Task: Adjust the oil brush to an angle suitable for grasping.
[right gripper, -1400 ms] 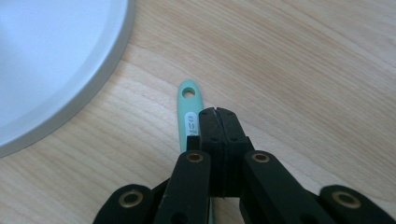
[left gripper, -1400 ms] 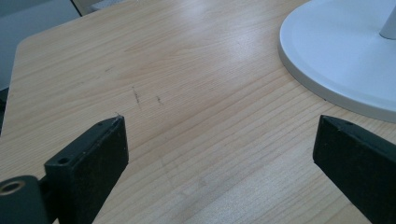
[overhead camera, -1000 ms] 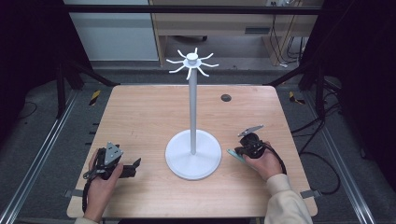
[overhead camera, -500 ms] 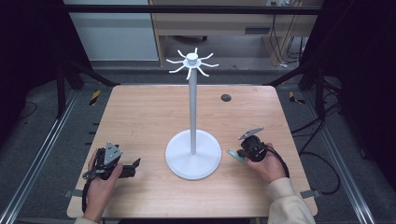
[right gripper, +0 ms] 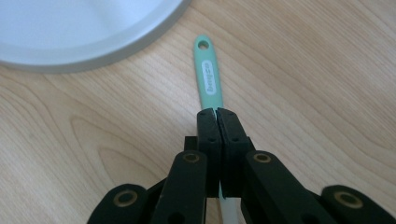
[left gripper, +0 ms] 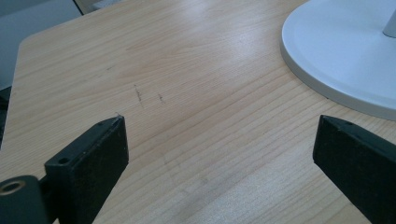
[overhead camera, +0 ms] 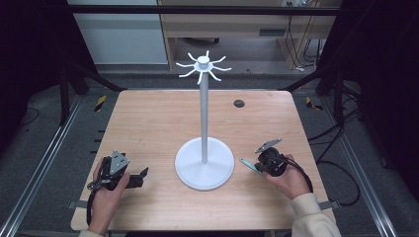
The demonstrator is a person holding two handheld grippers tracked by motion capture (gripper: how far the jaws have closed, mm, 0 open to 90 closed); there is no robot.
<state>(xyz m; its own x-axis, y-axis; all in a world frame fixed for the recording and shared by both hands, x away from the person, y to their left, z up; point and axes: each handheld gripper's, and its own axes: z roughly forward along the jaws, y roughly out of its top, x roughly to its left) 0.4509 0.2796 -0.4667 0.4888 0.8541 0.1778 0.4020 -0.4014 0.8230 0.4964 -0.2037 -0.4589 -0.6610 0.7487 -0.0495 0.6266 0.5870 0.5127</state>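
Right gripper [right gripper: 217,114] clamped on the green handle [right gripper: 208,74] just right of the stand [overhead camera: 204,163], left gripper [left gripper: 219,154] wide apart and idle to its left; best lifted level, hole end leading toward a hook [overhead camera: 219,68]

Table [overhead camera: 148,123]: light wood top, rounded corners, faint scuff marks on the grain in the left gripper view. A small dark round disc [overhead camera: 239,103] lies on the table at 1 o'clock from its centre, near the far edge. Grey floor surrounds the table, with metal rails [overhead camera: 44,163] at 9 and 3 o'clock. Cabinets [overhead camera: 217,24] stand at 12 o'clock. Cables [overhead camera: 341,173] trail on the floor at 3 o'clock.
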